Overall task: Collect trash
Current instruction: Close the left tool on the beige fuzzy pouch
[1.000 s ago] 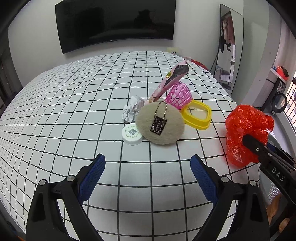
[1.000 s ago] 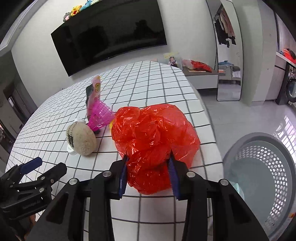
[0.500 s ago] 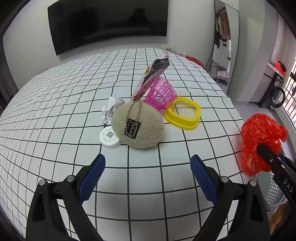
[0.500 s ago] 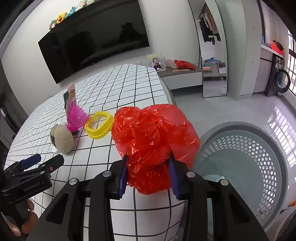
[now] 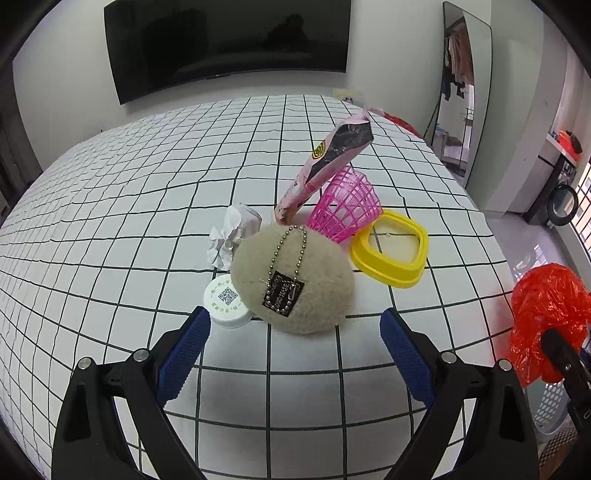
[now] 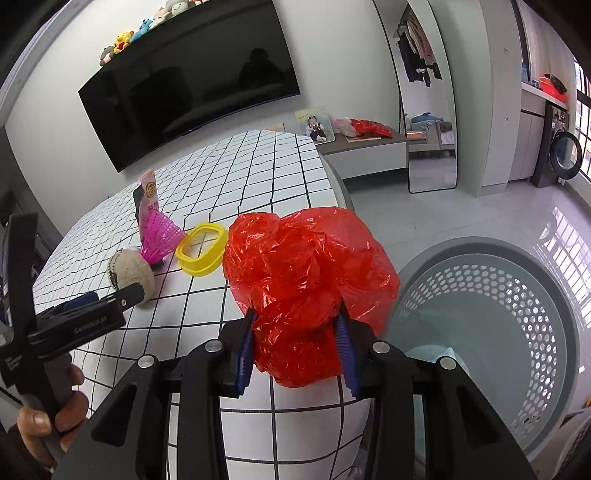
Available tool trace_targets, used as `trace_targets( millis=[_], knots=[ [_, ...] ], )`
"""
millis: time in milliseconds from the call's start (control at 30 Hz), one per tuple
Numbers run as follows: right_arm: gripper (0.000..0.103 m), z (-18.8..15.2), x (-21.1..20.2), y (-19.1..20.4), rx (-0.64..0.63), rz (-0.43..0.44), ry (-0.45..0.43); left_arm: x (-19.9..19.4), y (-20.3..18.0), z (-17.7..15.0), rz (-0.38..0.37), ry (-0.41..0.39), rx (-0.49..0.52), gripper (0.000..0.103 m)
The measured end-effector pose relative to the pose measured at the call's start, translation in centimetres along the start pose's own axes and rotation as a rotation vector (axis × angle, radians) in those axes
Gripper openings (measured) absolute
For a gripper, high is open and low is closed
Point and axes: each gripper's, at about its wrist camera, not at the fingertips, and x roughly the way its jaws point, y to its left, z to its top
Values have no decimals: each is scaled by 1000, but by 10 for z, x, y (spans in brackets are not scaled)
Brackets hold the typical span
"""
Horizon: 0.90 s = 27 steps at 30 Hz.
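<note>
The right gripper (image 6: pixel 295 350) clamps the red plastic bag (image 6: pixel 306 269) at the table edge, apparently not yet over the perforated basket (image 6: pixel 517 295). Carry it fully past the rim before releasing. The left gripper (image 5: pixel 295 332) stands wide, empty, facing the plush pouch (image 5: pixel 291 277)

Home interior — bedroom or living area. Large dark TV (image 6: pixel 192 85) hung on white wall, row of plush toys (image 6: pixel 147 22) perched along its top edge. Bed-like surface under white black-grid cover (image 5: pixel 129 206). Tall standing mirror (image 5: pixel 463 81) leaned against wall, reflected hanging clothes. Framed child photo (image 6: pixel 316 125) sat on low grey bench (image 6: pixel 369 149). Front-load washing machine (image 6: pixel 565 151) stood at far right by window — laundry corner. Perforated grey laundry basket (image 6: pixel 517 332) sat on glossy tiled floor (image 6: pixel 461 218).
</note>
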Motion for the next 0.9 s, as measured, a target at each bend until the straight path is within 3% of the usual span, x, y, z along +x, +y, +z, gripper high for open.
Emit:
trace_targets(
  millis=[367, 533, 900],
  knots=[
    [37, -1, -2, 1, 5, 7, 3, 10, 4, 8, 50, -43, -42, 88],
    [37, -1, -2, 1, 3, 7, 3, 7, 2, 9, 16, -49, -28, 56],
    [37, -4, -7, 2, 9, 3, -1, -25, 14, -3, -10, -81, -27, 48]
  ],
)
